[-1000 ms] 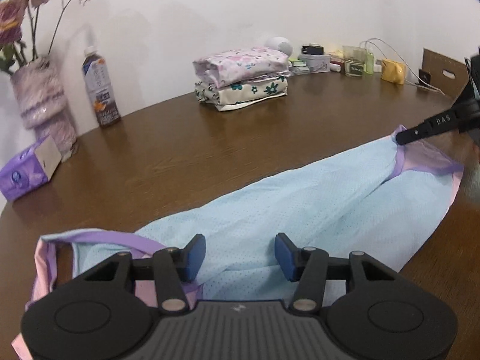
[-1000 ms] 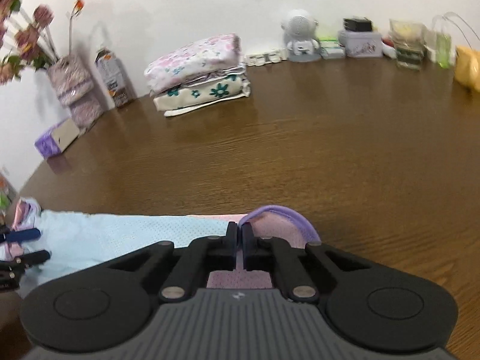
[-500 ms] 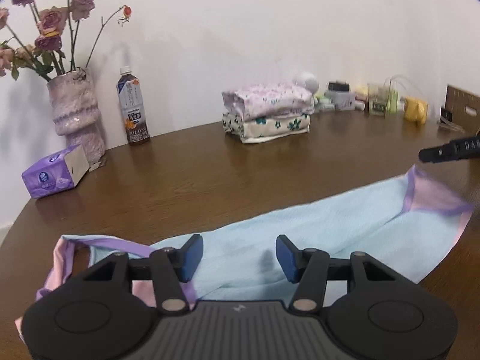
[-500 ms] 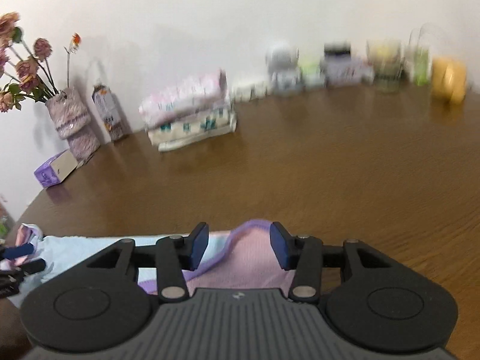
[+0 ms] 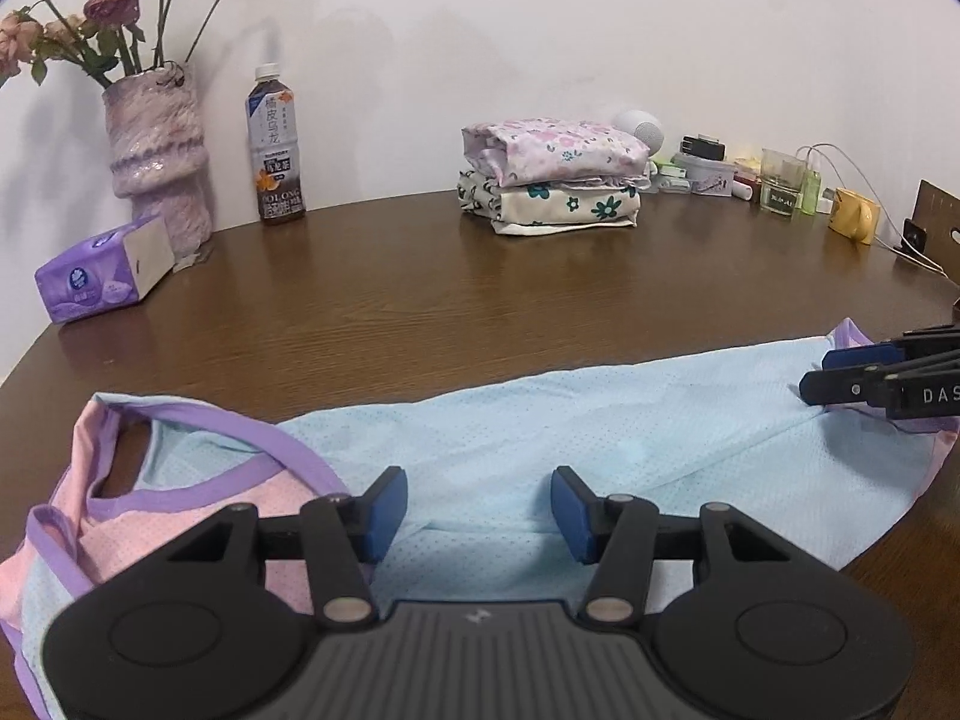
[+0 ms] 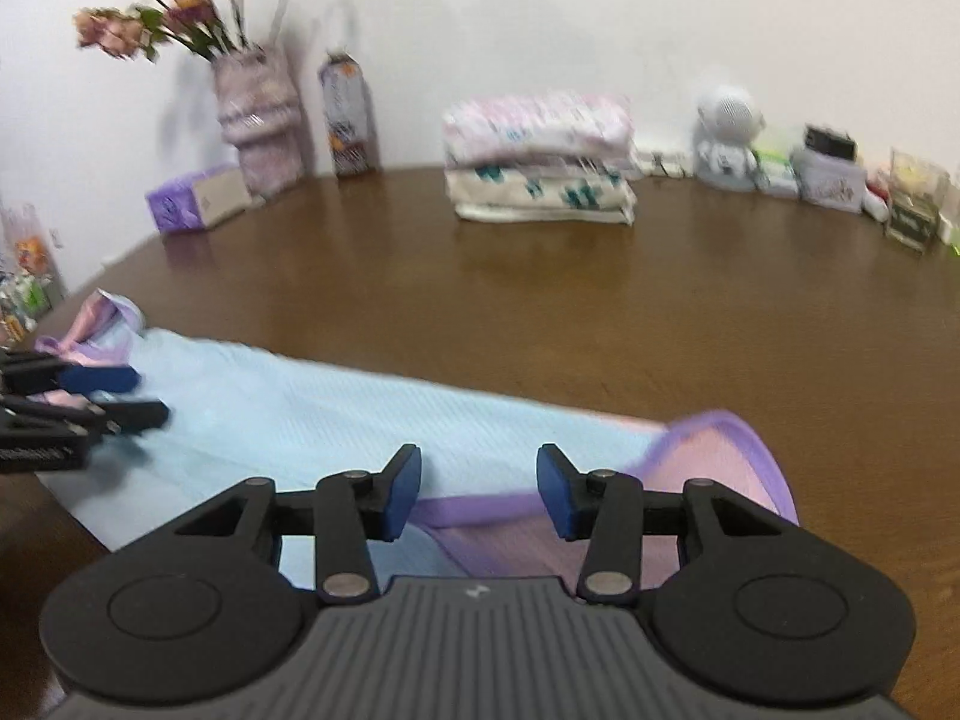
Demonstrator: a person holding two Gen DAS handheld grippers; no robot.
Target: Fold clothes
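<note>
Left wrist view: both grippers spread over flat blue garment

Left wrist view: light blue mesh garment [image 5: 570, 438] lying long and flat along near edge of table [image 5: 480, 300], pink and purple-trimmed armhole end at left, other purple-trimmed end at right. Left gripper [image 5: 478, 504] spread wide, holding nothing, hovering over near hem close to armhole end. Right gripper [image 5: 840, 373] parted too, tips over far right end, no cloth between them. Right wrist view, blurred: same garment [image 6: 336, 414] running leftward, right gripper [image 6: 477, 492] open above purple trim.

Well behind garment: folded stack [image 5: 552, 177] of two floral pieces near wall. Vase [image 5: 157, 156], bottle [image 5: 275, 147] and tissue pack [image 5: 99, 279] far behind garment's left end.

Stage unclear: fits a strip just laid down after a lengthwise fold, or one being smoothed ahead of a crosswise fold. For either: pinch edges at trim, both layers together if doubled; keep both ends level; avoid dragging thin mesh, likely to bunch and slide on smooth wood.
</note>
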